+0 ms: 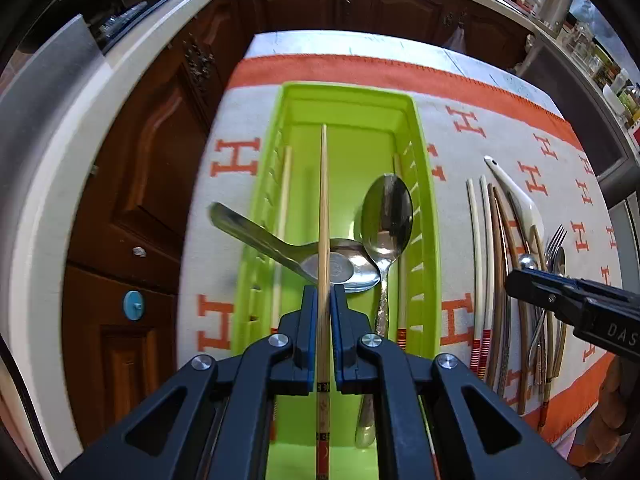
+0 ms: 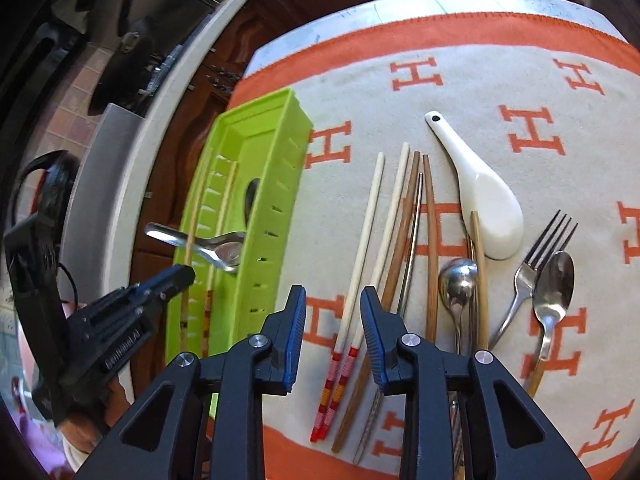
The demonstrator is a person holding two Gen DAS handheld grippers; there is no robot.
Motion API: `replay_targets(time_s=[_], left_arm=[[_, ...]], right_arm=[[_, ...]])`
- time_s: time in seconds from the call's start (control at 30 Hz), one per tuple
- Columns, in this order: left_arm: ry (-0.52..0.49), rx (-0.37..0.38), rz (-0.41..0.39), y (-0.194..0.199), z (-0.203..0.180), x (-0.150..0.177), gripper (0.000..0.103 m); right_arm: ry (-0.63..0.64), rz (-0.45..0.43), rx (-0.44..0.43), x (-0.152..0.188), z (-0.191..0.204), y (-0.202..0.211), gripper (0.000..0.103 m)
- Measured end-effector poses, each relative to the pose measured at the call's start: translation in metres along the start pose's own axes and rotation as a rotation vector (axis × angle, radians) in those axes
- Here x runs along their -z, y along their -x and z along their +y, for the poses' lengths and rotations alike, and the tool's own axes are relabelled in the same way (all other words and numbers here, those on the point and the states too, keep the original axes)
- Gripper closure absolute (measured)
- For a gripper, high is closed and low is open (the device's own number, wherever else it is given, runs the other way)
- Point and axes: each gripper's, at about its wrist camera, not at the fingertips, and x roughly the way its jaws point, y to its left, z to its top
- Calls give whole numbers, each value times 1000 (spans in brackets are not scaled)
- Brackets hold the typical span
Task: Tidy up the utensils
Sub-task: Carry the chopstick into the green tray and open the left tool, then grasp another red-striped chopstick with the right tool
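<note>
My left gripper is shut on a bamboo chopstick and holds it lengthwise over the green tray. In the tray lie two metal spoons and some chopsticks; one spoon's handle hangs over the left wall. My right gripper is open above two pale chopsticks with red-striped ends, its pads clear of them. Beside these on the cloth lie brown chopsticks, a white ceramic spoon, a fork and two metal spoons. In the right wrist view the left gripper shows at the tray's left side.
An orange-and-cream cloth with H marks covers the table. The tray stands near its left edge, with dark wooden cabinets and a pale counter beyond. A hand shows at the lower right of the left wrist view.
</note>
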Motion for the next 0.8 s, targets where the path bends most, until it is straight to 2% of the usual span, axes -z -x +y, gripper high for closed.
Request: replay_targets(time_s=[0.23,0.33,0.4,0.57,0.63,0.73,0.8], left_arm=[[12,27,8,-11,6,2,97],[20,42,-5,-7,10,2,89],[25,43,-18,-3,13,3,84],[49,56,-50,12,24,2,82],[68,62,-68,20,31,1,78],[109,66,-100,32,46,-1,69],[136,64,-123,37,56,-3,53]], right_arm=[[-4,38,31,-6,7,-23,78],[0,50,60,-6,12,-33,79],[7,57,101,-6,15,-39,79],[37,58,192,-4,25,-53,84],[61,47,243,-3,31,-56,86],[89,34,304,1,40,-60,90],[90,25,323,1,42,-61,94]])
